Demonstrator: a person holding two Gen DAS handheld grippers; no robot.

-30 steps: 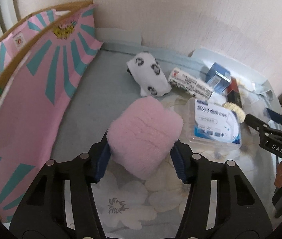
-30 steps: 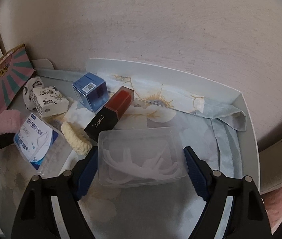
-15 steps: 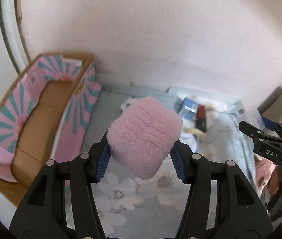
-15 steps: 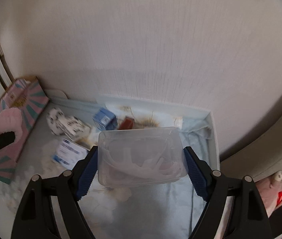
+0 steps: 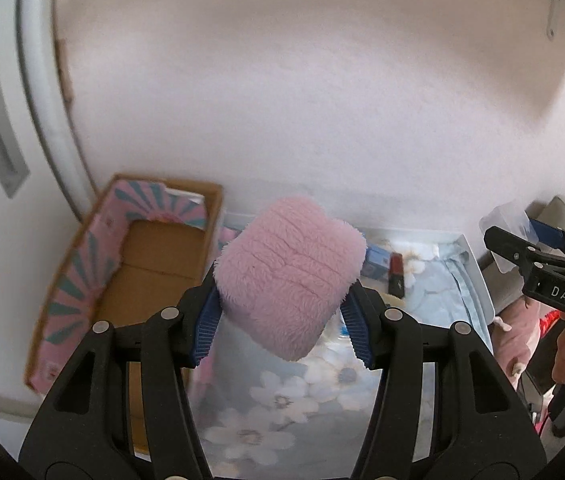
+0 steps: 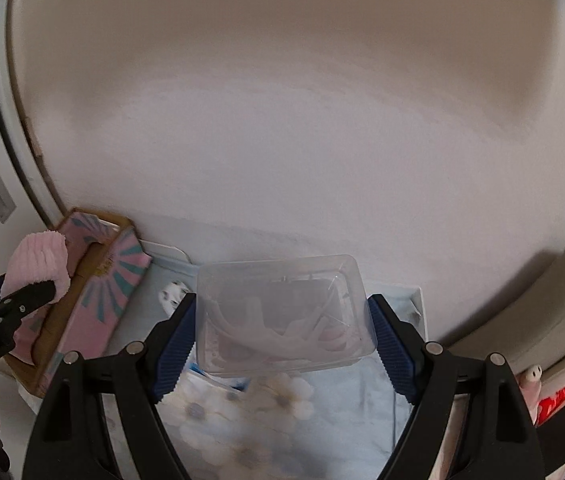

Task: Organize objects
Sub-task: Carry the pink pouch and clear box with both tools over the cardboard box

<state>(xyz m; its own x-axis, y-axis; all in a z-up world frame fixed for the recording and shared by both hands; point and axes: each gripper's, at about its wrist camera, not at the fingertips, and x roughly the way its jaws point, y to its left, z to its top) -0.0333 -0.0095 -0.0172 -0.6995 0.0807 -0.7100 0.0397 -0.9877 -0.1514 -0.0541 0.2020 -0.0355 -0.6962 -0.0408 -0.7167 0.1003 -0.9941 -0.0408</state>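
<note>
The left hand-held gripper (image 5: 286, 326) is closed on a pink fluffy pouch (image 5: 290, 280), held in the air between its blue pads (image 5: 206, 324). The right hand-held gripper (image 6: 280, 354) clamps a clear plastic box (image 6: 282, 312) with white pieces inside. Below both lies the floral cloth (image 5: 278, 396). Farther to the left stands the open pink cardboard box (image 5: 138, 264); far behind is the white tray (image 5: 478, 276) with a small blue box (image 5: 376, 262). Compared with one second ago, both grippers are raised much higher, and the things below look smaller.
</note>
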